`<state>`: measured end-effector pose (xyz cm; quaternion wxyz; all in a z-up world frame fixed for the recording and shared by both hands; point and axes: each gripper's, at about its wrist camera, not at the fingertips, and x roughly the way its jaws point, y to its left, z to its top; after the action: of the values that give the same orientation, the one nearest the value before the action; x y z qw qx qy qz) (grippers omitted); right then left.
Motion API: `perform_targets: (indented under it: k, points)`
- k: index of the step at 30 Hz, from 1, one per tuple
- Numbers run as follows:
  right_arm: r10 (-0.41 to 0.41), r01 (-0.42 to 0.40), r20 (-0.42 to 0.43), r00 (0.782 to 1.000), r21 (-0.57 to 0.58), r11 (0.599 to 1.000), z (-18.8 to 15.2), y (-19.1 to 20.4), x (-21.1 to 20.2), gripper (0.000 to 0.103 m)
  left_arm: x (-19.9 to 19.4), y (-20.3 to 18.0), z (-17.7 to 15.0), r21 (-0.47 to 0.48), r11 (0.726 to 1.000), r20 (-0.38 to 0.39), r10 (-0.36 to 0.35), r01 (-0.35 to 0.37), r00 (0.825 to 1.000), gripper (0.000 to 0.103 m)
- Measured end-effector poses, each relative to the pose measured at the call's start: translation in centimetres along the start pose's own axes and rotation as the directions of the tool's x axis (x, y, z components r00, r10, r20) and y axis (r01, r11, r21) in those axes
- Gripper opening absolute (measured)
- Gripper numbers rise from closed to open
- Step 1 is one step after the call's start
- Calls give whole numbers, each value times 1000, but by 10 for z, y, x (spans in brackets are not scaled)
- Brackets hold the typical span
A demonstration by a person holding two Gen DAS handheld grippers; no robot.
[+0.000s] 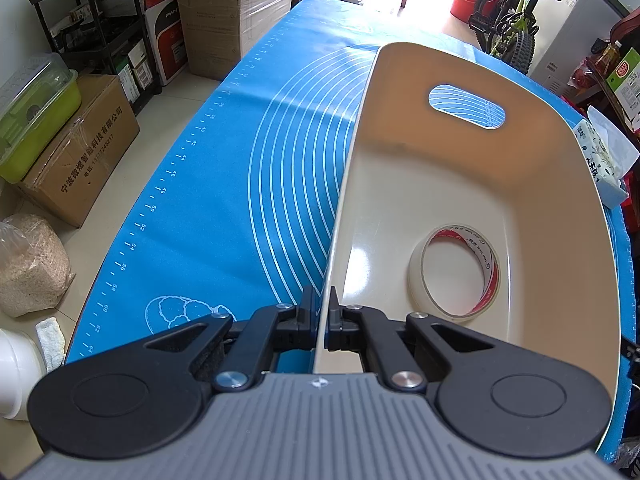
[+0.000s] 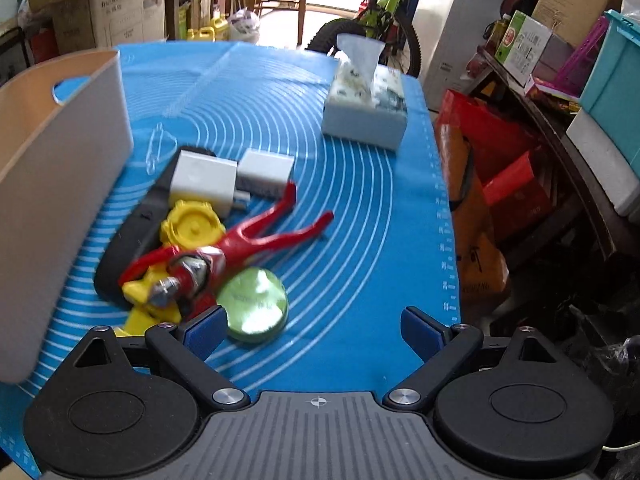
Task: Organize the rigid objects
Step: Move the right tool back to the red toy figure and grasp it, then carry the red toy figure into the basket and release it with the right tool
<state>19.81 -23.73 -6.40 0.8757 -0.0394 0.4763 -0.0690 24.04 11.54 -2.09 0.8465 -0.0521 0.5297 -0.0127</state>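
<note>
1. Two claws are in my feeds. My left claw [image 1: 322,322] has its fingers pressed together on the near wall of the cream bin [image 1: 460,184], one finger outside the wall and one inside.
2. Inside that bin I see a roll of clear tape [image 1: 454,270] with a red-printed core, lying against the bin's floor near the right wall. The far wall has an oval handle cut-out through which the blue mat [image 1: 224,168] shows.
3. My right claw [image 2: 316,326] is spread wide and holds nothing; its blue pads hang low over the mat on the counter.
4. Just ahead of its left finger lies a round green tin [image 2: 254,306], nearly touching the pad.
5. Beside the tin, a red and silver action figure [image 2: 224,252] lies on its back, legs pointing away from me, over a yellow toy gear [image 2: 192,230] and a black band [image 2: 128,236].
6. Beyond those sit two white chargers [image 2: 236,178], side by side and touching.
7. On my right-wrist view the bin stands to the left of this pile, and a tissue pack [image 2: 366,110] sits well apart at the mat's far right.
</note>
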Motion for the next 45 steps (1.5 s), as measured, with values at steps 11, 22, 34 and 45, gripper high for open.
perform_targets:
  k: [11,22,34,45]
  points:
    - [92,-97,49,995,107,990,7,-7,-6,92,0,1,0,2,1000,0,3,-3,1000,6]
    - [168,-149,-32,985,330,932,44,3,35,80,-1,3,1,3,1000,0,4,-4,1000,6]
    - [256,-178,-77,964,531,829,41,-16,60,70,-1,1,2,2,1000,-1,4,-4,1000,6]
    - [322,-230,-26,946,645,728,41,-21,66,47,-1,2,2,4,1000,0,5,-5,1000,6]
